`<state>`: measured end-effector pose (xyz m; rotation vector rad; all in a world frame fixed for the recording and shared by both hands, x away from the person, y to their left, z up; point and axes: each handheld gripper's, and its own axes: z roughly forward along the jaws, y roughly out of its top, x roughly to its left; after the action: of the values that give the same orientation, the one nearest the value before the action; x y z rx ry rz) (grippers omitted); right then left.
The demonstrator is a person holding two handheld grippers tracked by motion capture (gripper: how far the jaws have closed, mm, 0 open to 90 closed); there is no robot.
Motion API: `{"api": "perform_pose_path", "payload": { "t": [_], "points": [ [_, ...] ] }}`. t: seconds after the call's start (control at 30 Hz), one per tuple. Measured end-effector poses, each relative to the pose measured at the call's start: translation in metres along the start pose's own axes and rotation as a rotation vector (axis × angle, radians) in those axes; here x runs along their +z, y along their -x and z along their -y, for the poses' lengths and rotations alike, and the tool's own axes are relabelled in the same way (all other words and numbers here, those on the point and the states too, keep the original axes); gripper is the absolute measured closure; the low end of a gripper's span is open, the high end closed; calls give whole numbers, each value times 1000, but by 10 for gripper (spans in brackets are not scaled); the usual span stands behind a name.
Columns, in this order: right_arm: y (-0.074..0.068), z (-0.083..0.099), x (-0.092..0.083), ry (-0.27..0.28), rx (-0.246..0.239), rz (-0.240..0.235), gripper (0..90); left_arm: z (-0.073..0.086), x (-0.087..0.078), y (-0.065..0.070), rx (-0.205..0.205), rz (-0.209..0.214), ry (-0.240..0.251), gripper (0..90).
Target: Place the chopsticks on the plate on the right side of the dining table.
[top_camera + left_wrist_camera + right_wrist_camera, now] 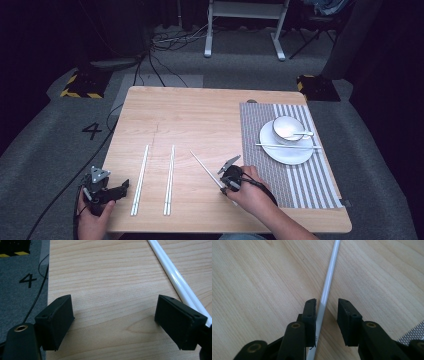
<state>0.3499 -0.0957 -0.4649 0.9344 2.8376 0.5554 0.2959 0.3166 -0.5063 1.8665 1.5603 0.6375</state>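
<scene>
Chopstick [205,170] is your target from the high view: one thin white stick lying slantwise on the bare wood of the table [200,110], its near end under your right gripper [229,176], close to the front edge. Two white pairs lie well to its left, one [140,179] near your left gripper [107,190], the other [170,179] between them. On the mat [287,175] to your right, the plate [285,150] carries a bowl [287,127] and one more stick [285,146] across it. There's plenty of open wood behind the stick and a clear lane over the mat's near half; mind the plate rim and bowl, which look breakable.

Left gripper view now: jaws spread wide over bare wood, nothing between them, with the nearest pair [175,277] just beside the right-hand jaw. The table's left edge runs close by that gripper, so keep it inboard.

Right gripper view: your gripper [327,315] straddles the stick [328,277], jaws apart and not yet clamped, the stick hard against the left-hand jaw. I'd judge it light, stiff, glossy and slippery, so it could roll or pivot as you close. Centre it first, and squeeze squarely across its width. You're gripping near one end, so expect the long free end to droop or swing.
</scene>
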Motion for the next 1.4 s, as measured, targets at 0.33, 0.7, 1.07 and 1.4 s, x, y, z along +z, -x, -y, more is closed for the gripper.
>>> {"api": "perform_pose_path", "payload": {
  "t": [0.33, 0.7, 1.07, 1.4],
  "points": [
    [2, -13, -3, -111, 46, -23, 766, 0, 0, 0, 0, 0, 0, 152],
    [0, -31, 5, -192, 66, -3, 769, 0, 0, 0, 0, 0, 0, 152],
    [1, -35, 10, -218, 105, 23, 842, 0, 0, 0, 3, -1, -1, 152],
    [17, -29, 7, -208, 203, -22, 849, 0, 0, 0, 4, 0, -1, 152]
  ]
}}
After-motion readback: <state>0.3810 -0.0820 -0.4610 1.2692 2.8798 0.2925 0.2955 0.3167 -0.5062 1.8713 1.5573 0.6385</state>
